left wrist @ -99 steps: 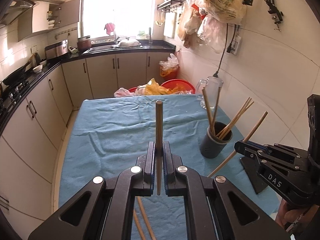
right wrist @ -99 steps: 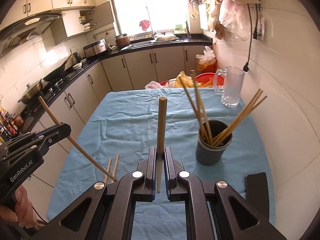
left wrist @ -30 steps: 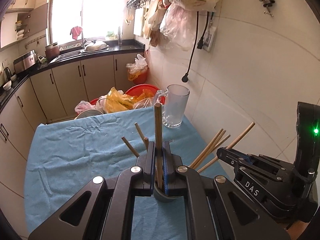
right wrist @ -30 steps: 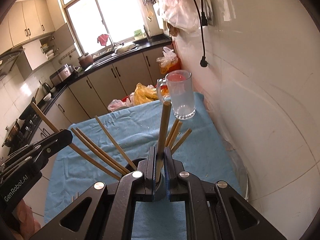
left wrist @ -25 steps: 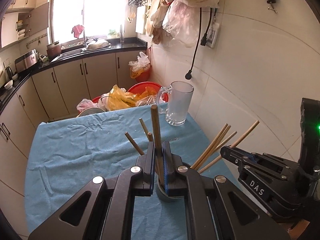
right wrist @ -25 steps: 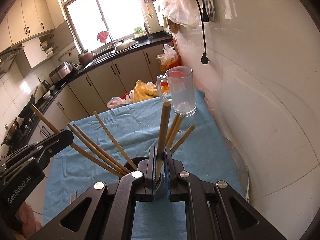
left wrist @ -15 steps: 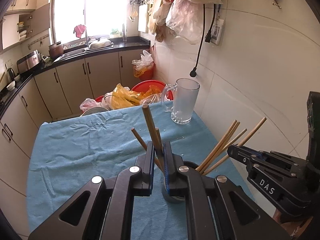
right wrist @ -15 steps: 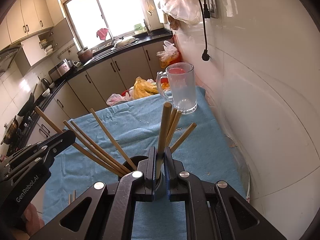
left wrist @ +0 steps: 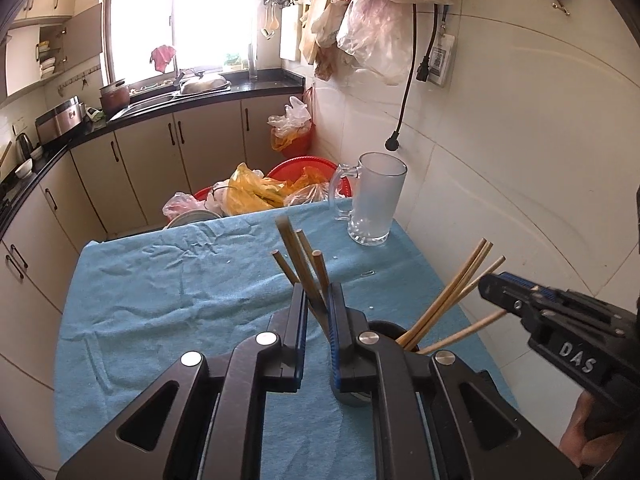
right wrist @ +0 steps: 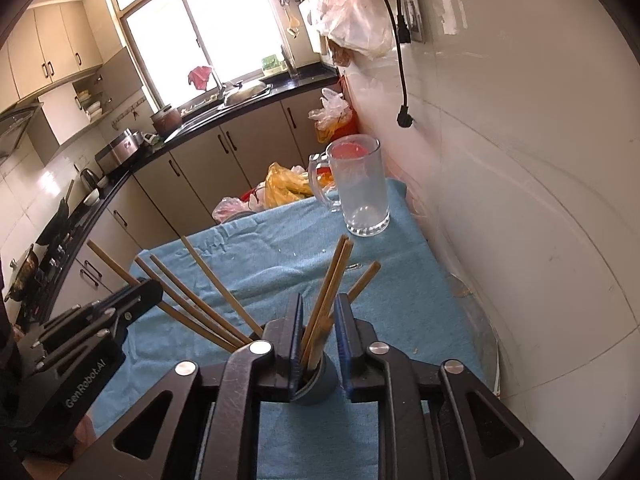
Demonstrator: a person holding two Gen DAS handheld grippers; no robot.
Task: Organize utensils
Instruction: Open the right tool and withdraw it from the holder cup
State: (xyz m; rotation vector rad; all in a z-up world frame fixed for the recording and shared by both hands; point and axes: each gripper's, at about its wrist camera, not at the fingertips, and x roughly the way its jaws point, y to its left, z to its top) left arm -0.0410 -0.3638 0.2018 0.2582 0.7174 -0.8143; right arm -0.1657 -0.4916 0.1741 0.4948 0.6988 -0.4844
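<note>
A dark grey cup [left wrist: 352, 394] stands on the blue cloth and holds several wooden chopsticks [left wrist: 452, 292]. My left gripper [left wrist: 318, 294] hovers right above the cup, its jaws opening. One chopstick [left wrist: 294, 252] leans loose between them with its lower end in the cup. My right gripper [right wrist: 320, 308] is over the same cup [right wrist: 320, 380] from the other side, jaws opening. The chopstick [right wrist: 334, 276] between them leans free of the pads. Each gripper shows in the other's view: the right gripper [left wrist: 490, 284] and the left gripper [right wrist: 150, 286].
A frosted glass mug [left wrist: 374, 200] stands at the far right corner of the blue-clothed table [left wrist: 160, 280], close to the tiled wall [left wrist: 520, 160]. Beyond the table's far edge sit red basins with plastic bags [left wrist: 256, 192]. A power plug [right wrist: 404, 114] hangs above the mug.
Both grippers came over the cup with a chopstick each and lowered the sticks into it. In the last half second both pairs of jaws parted and the sticks tipped sideways.
</note>
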